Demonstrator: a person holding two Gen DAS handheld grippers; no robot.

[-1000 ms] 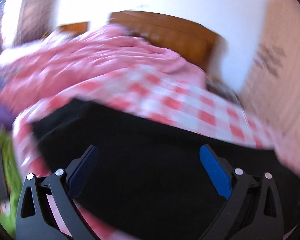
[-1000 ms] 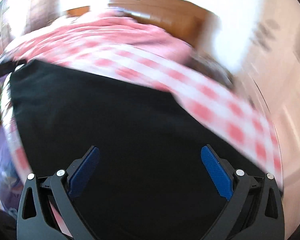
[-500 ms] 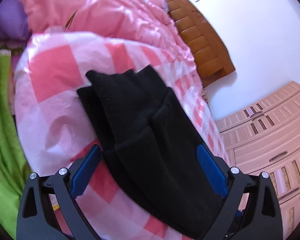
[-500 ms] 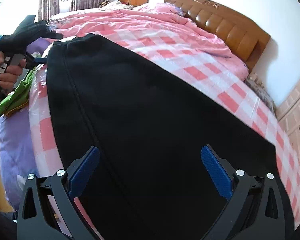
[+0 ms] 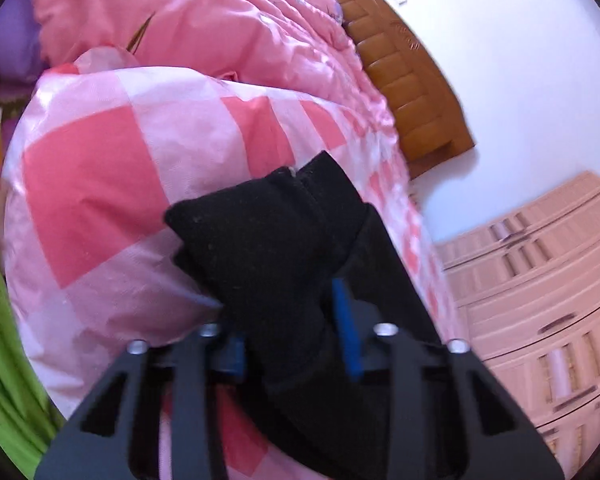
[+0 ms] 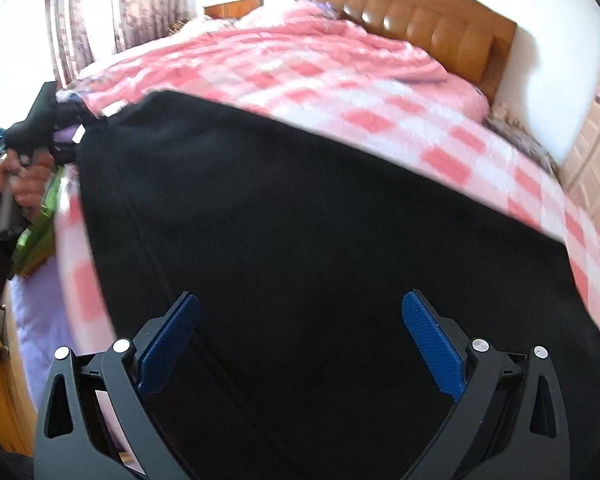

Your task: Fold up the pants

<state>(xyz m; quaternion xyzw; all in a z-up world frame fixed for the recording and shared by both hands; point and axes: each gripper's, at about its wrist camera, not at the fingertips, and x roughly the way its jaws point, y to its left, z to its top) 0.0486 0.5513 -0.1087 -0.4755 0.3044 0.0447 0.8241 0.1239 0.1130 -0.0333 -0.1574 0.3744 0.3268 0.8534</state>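
Lying on the pink checked bedspread, the black pants fill most of the right wrist view, their long axis running from about 10 o'clock, at the far corner near the other hand, to about 4 o'clock, where the cloth passes out of frame. A seam line follows the left edge toward 6 o'clock. The right gripper hovers over the cloth with its blue pads spread wide and nothing between them.

In the left wrist view, one end of the pants bunches up and points toward 12 o'clock, the rest trailing to 5 o'clock. The left gripper has just been closing and now pinches this bunched end; its left pad is mostly hidden behind the cloth. The person's hand on the left gripper's handle is blurred at the frame edge. A brown headboard and wardrobe show beyond, also softened by blur.
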